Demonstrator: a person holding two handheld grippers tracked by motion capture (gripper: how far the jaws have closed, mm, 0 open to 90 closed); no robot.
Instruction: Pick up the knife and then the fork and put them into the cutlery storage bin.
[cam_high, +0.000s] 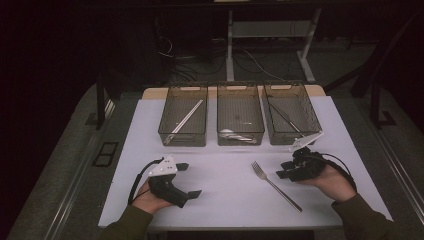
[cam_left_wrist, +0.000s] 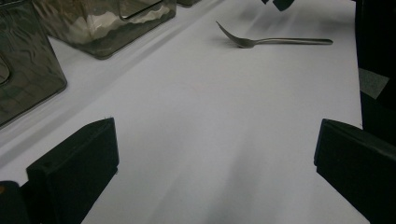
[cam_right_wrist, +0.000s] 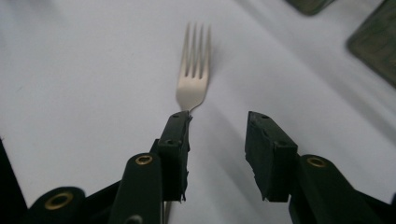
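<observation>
The fork (cam_high: 275, 185) lies flat on the white bench (cam_high: 225, 200), in front of the three bins (cam_high: 240, 120), its prongs pointing toward the middle bin. The right claw (cam_right_wrist: 217, 140) hangs just beside the fork's neck, jaws partly apart and gripping nothing; the fork sits under its left jaw rather than between them. This looks like the reach before pickup. Next it likely needs to shift sideways to straddle the handle, then close. The left claw (cam_high: 192, 180), wide open and empty, rests well left of the fork.

A slim silver metal fork (cam_high: 275, 186) lies flat on the white table sheet (cam_high: 225, 195), tines pointing toward the bins, handle angled back.
</observation>
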